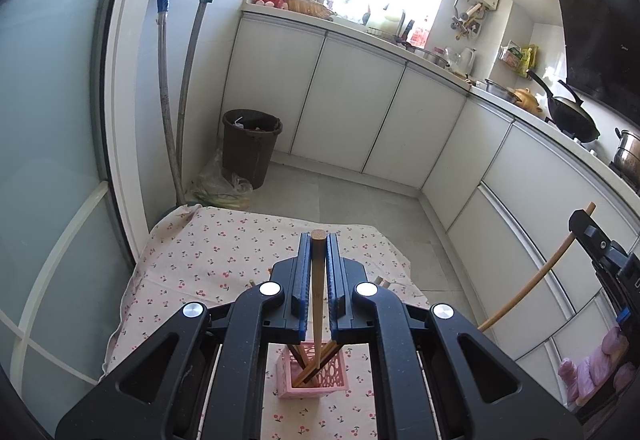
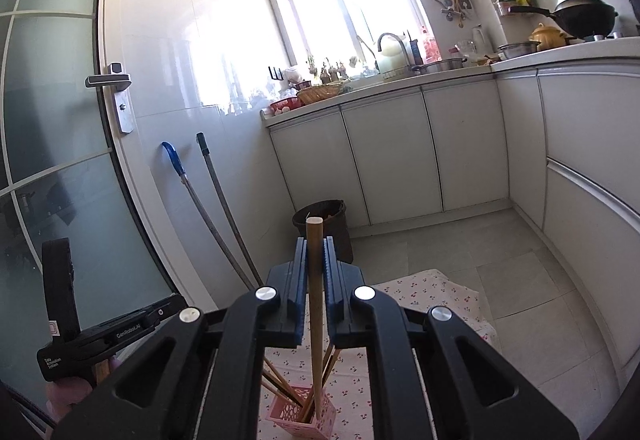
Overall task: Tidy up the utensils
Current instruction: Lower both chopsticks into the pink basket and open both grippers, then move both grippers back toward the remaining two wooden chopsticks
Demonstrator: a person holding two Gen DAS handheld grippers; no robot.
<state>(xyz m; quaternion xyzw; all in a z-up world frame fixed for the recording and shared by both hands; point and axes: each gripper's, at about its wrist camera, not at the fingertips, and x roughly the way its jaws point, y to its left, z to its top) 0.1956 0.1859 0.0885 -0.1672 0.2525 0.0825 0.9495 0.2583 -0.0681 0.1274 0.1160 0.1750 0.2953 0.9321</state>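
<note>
My left gripper (image 1: 319, 240) is shut on a wooden chopstick (image 1: 318, 280) that stands upright, its lower end inside the pink perforated holder (image 1: 312, 376) on the cherry-print cloth (image 1: 208, 260). Several chopsticks lean inside the holder. My right gripper (image 2: 315, 244) is shut on another upright wooden chopstick (image 2: 315, 300), its lower end in the same pink holder (image 2: 302, 414), beside several leaning chopsticks. The right gripper also shows at the right edge of the left wrist view (image 1: 600, 244), and the left gripper shows at the left of the right wrist view (image 2: 80, 340).
A low table carries the cloth (image 2: 432, 292). A brown bin (image 1: 250, 145) stands on the tiled floor behind it. Two mop handles (image 1: 176, 99) lean on the wall. White cabinets (image 1: 360, 111) with a cluttered counter run along the back and right. A glass door (image 2: 48, 159) is at left.
</note>
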